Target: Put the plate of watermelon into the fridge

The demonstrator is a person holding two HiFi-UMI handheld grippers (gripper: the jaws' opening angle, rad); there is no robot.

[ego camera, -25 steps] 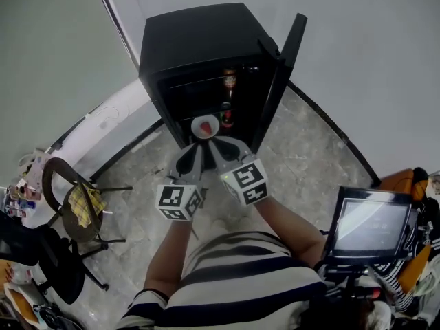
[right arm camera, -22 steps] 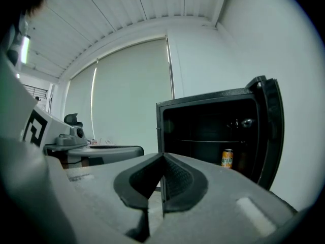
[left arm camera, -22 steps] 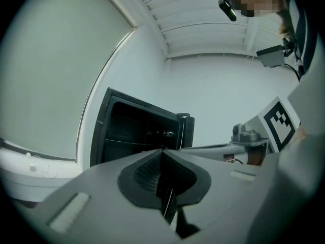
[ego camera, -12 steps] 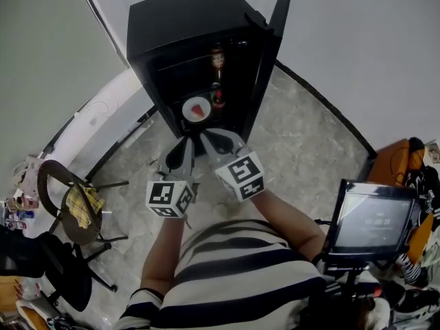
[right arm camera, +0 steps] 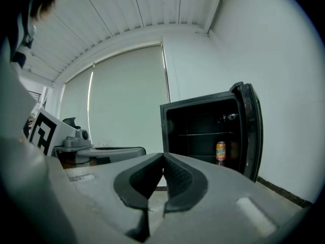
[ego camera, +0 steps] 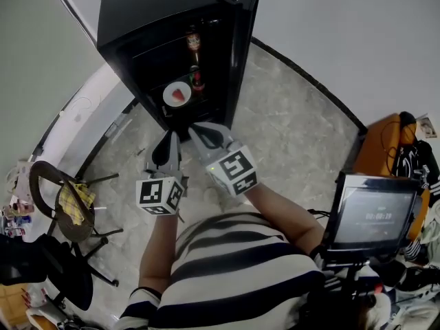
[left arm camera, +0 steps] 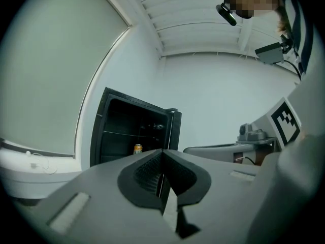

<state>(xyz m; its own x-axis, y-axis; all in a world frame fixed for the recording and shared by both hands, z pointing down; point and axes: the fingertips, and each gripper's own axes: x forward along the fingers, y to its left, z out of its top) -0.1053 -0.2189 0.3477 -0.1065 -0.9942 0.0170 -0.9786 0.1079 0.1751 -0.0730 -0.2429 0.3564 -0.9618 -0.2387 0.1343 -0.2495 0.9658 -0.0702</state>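
Observation:
A white plate with a red watermelon slice (ego camera: 177, 93) rests on a lower shelf inside the open black fridge (ego camera: 148, 19). My left gripper (ego camera: 169, 139) and right gripper (ego camera: 198, 130) hover side by side just outside the fridge opening, below the plate and apart from it. Both are shut with nothing between the jaws. In the left gripper view the left gripper (left arm camera: 162, 152) points toward the fridge (left arm camera: 127, 136). The right gripper (right arm camera: 163, 157) faces the same fridge (right arm camera: 203, 128) in the right gripper view, where an orange can (right arm camera: 220, 151) shows inside.
The fridge door (ego camera: 242, 40) stands open at the right. Two bottles (ego camera: 195, 47) stand on the shelves behind the plate. A chair with a yellow cloth (ego camera: 72, 205) is at the left, a monitor (ego camera: 370, 217) at the right, a white ledge (ego camera: 86, 112) beside the fridge.
Both grippers have drawn back from the fridge a little, and the plate stays on the shelf. The head view has swung so that the fridge sits further up and left.

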